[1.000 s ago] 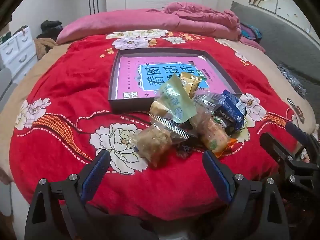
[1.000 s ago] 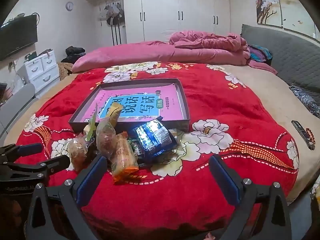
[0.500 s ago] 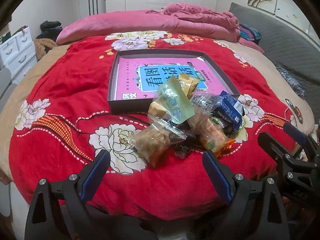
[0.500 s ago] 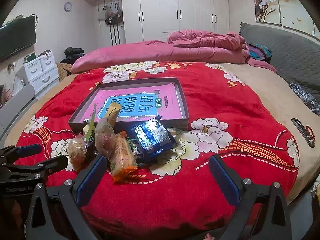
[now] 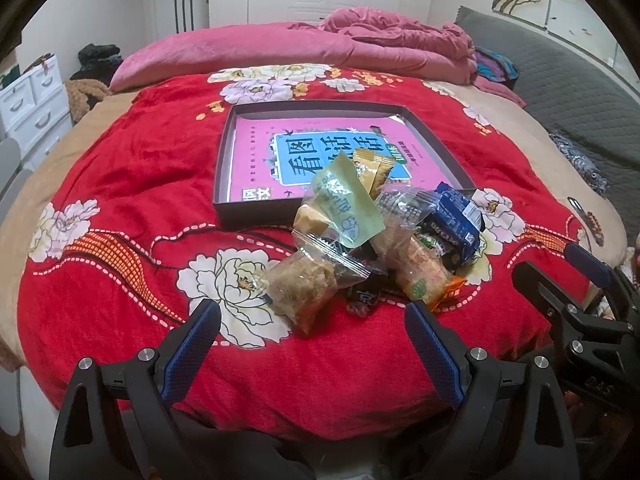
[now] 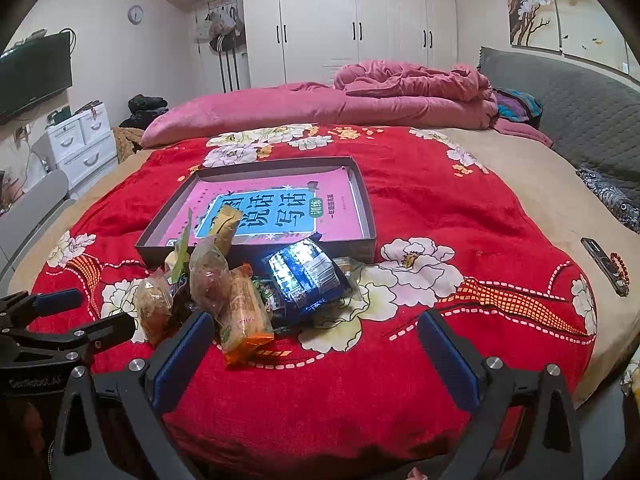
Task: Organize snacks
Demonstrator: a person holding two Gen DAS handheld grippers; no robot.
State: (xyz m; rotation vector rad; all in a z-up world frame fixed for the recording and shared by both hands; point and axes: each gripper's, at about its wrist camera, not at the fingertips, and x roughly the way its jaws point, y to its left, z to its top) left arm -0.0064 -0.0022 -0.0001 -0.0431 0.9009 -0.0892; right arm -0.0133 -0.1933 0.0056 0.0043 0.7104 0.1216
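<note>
— What is seen in front of the left gripper (image 5: 312,320)?

— Its jaws are spread wide and nothing is held between them. Just ahead of it, a heap of snacks (image 5: 380,240) is piled on the red flowered blanket (image 5: 140,168) of the bed. Nearest to the left gripper a clear bag of brown snack (image 5: 304,288) is lying, and a little to the right of it an orange-edged packet (image 5: 420,276).

— And beyond the heap?

— One shallow dark box (image 5: 256,220) is placed there, touching the far side of the heap. One pink book (image 5: 260,152) with a blue label is laid flat inside it. A pale green packet (image 5: 348,204) and a yellow-brown packet (image 5: 374,170) stand up from the heap, so part of the book is hidden by them.

— How is the right gripper (image 6: 312,328) seen?

— It is also opened wide and is empty. The heap lies ahead of it and to its left; its left finger almost reaches the orange-edged packet. One dark blue packet (image 6: 304,276) rests straight ahead, against the near wall of the box.

— How many snacks are counted?

— At least seven packets, but the exact number cannot be told, because they overlap. Far to the right of the right gripper one dark flat device (image 6: 600,258) is seen with one string of beads (image 6: 622,268) beside it. A pink quilt (image 6: 360,96) is bunched at the far end of the bed.
</note>
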